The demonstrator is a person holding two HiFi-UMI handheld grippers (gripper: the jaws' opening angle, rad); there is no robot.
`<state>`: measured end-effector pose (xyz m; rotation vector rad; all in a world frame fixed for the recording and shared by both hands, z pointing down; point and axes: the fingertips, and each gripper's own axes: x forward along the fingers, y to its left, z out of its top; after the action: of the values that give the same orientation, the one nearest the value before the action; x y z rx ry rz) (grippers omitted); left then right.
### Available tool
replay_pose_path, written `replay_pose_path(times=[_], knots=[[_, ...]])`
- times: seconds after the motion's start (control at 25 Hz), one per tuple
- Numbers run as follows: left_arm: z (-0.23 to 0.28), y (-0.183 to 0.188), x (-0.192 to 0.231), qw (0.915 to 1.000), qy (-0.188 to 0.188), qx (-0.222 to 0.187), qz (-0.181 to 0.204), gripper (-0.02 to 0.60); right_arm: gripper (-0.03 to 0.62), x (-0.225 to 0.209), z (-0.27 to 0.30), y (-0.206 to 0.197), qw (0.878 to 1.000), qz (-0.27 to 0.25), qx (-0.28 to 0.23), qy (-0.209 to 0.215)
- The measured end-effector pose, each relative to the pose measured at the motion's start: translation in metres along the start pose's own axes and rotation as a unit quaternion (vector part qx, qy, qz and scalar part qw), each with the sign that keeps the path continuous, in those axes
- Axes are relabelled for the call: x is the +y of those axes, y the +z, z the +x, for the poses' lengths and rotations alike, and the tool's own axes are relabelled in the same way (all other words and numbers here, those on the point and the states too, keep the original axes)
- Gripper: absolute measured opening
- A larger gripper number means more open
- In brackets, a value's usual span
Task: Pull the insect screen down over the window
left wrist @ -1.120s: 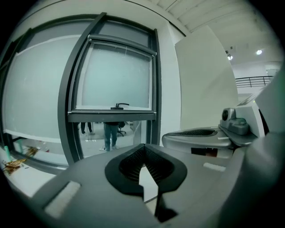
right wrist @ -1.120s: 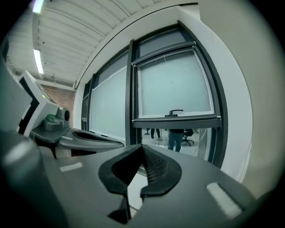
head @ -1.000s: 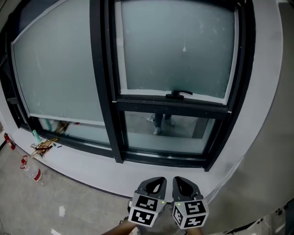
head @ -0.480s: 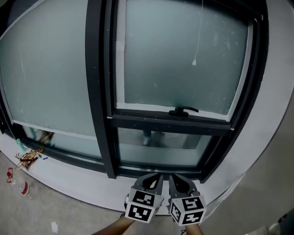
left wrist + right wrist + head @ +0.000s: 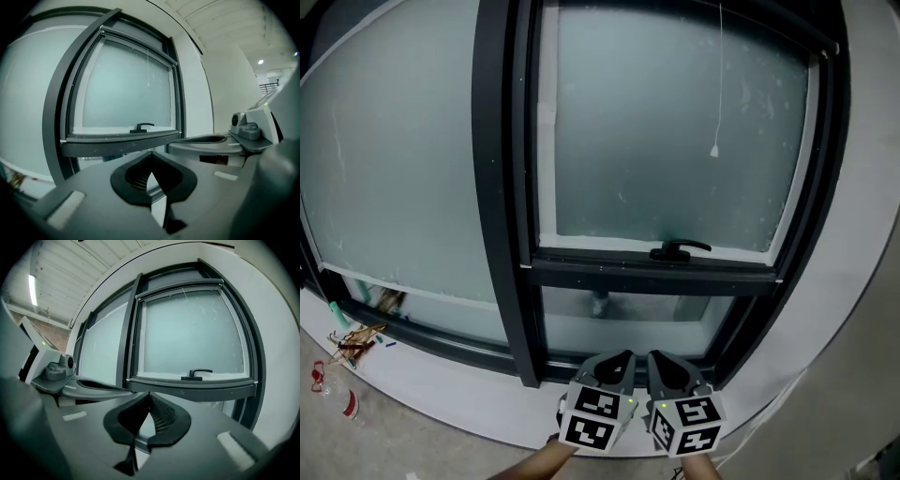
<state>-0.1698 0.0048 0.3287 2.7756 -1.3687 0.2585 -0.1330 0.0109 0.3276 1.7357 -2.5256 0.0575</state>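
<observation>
Below the black-framed frosted-glass window (image 5: 502,187), the left gripper (image 5: 615,360) and right gripper (image 5: 667,359) are hovering, jaws together and empty. The approach seems underway. Next comes reaching up for the thin white pull cord (image 5: 714,150) that is dangling over the pane. The insect screen itself is not showing.

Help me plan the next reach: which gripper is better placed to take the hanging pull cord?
Right, slightly. The pull cord hangs toward the right of the window, closer to the right gripper than the left gripper. Both are shut, empty and side by side below it.
</observation>
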Motion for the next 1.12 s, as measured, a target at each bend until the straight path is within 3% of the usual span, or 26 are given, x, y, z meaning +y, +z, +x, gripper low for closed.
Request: replay_pose_path(times=[0.6, 0.76, 1.12], knots=[[0.105, 0.046, 0.038, 0.9995, 0.018, -0.023, 0.015, 0.014, 0.005, -0.072, 0.088, 0.045, 0.999, -0.021, -0.042, 0.025], [0.156, 0.079, 0.038, 0.9986, 0.028, -0.035, 0.030, 0.014, 0.005, -0.119, 0.112, 0.074, 0.997, -0.035, -0.065, 0.036], [0.271, 0.188, 0.022, 0.9952, 0.036, -0.066, 0.063, 0.014, 0.011, -0.253, 0.150, 0.169, 0.989, -0.072, -0.124, 0.045]])
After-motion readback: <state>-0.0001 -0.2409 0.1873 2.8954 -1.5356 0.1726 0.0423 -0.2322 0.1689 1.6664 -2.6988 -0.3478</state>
